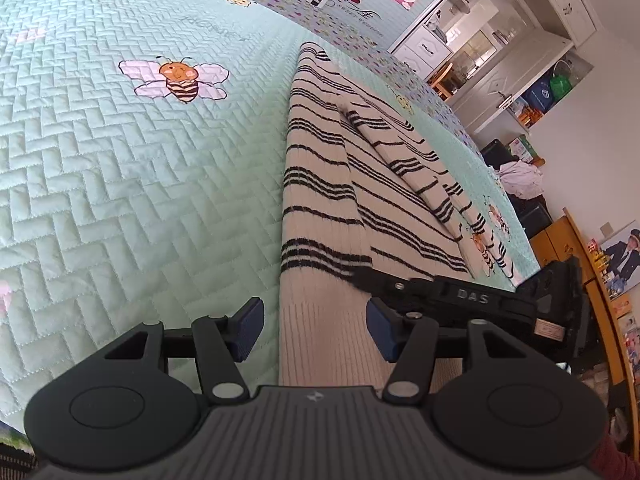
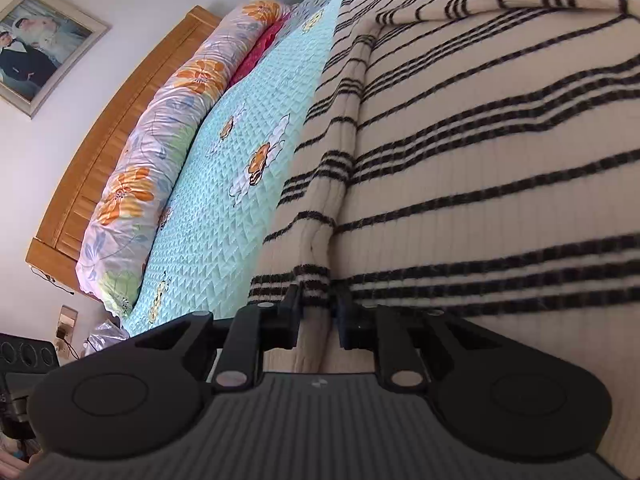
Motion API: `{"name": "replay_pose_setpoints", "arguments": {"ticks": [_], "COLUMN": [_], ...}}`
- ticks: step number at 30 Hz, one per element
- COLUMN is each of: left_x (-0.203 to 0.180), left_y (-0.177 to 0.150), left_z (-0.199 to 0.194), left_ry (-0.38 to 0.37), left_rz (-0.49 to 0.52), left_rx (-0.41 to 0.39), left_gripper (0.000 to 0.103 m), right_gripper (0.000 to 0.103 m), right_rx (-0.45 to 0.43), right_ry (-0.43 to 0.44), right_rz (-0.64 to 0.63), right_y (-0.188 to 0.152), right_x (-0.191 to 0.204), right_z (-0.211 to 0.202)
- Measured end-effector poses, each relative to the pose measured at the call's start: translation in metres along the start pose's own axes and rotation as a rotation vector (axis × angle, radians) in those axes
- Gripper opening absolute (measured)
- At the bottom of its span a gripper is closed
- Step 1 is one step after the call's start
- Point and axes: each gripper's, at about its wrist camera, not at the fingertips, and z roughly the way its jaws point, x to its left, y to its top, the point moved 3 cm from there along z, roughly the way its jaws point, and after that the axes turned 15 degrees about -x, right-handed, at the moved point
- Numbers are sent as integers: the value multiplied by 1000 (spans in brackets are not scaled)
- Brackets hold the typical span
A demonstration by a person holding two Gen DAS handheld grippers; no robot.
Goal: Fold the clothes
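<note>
Lying on the quilted bed (image 1: 120,168), striped sweater (image 1: 320,200), right gripper (image 2: 318,312) fingers pinching its folded hem edge, pads mostly buried in knit, left gripper (image 1: 314,328) fingers spread over the ribbed hem, sweater's far end cut off.

Sweater (image 1: 320,184) on bedspread (image 1: 120,160)

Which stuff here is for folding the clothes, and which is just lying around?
For the job:
- cream knitted sweater with black stripes
- right tongs, pinching its hem
- left tongs, open at the hem

Just lying about:
- mint quilted bedspread with bees
- long floral bolster pillow
- wooden headboard
- white cabinet
</note>
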Motion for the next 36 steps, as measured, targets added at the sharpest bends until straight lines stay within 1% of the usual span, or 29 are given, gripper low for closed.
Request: {"name": "replay_pose_setpoints", "arguments": {"ticks": [1,4,6,7,9,10,11,14,15,17,20,23,24,26,27,29,30,31,32,35,36], "left_x": [-1,-8,-15,-20,-31,-38,-46,-56,-55,-44,-39,-42,-42,-44,-46,-51,-52,-51,-48,-44,-45], "left_y": [2,8,12,13,15,15,15,10,6,-7,-17,-12,-10,-5,-3,-2,-3,-5,-6,-5,-2], "left_z": [0,4,8,13,26,34,43,69,79,98,98,97,96,93,90,88,89,92,95,97,95], "left_ry": [0,-10,-23,-31,-55,-69,-84,-99,-90,-47,-79,-71,-66,-60,-70,-96,-92,-74,-53,-34,-35], "left_rz": [2,2,2,4,9,20,35,78,78,64,106,109,99,70,56,58,61,53,38,-15,-13], "left_rx": [-5,-18,-25,-28,-27,-22,-13,15,39,110,91,113,117,118,114,100,96,97,99,76,59], "left_gripper": [59,59,59,59,59,59,59,59,59,59,59,59,59,59,59,60,60,60,60,60,60], "right_gripper": [23,23,23,23,23,20,17,19,19,19,20,26,26,34,36,40,42,49,53,51,51], "right_rx": [-12,-38,-38,-26,20,56,52,49,53,66,81,74,30,-61,-107,-258,-334,-399,-451,-541,-564], "right_ry": [9,44,75,92,67,36,48,72,78,100,139,169,151,112,92,5,-43,-98,-144,-229,-238], "right_rz": [7,12,-16,-33,-23,4,17,-29,-25,7,32,44,50,62,68,115,151,209,269,375,404], "right_y": [0,-6,-14,-19,-32,-40,-45,-48,-47,-46,-42,-33,-24,-6,3,29,43,56,67,90,95], "right_x": [2,10,18,20,15,7,5,12,11,4,-5,-17,-25,-41,-49,-74,-89,-106,-124,-164,-174], "right_z": [-7,-28,-36,-36,-27,-19,-17,-20,-20,-23,-34,-52,-63,-84,-95,-120,-132,-139,-145,-149,-148]}}
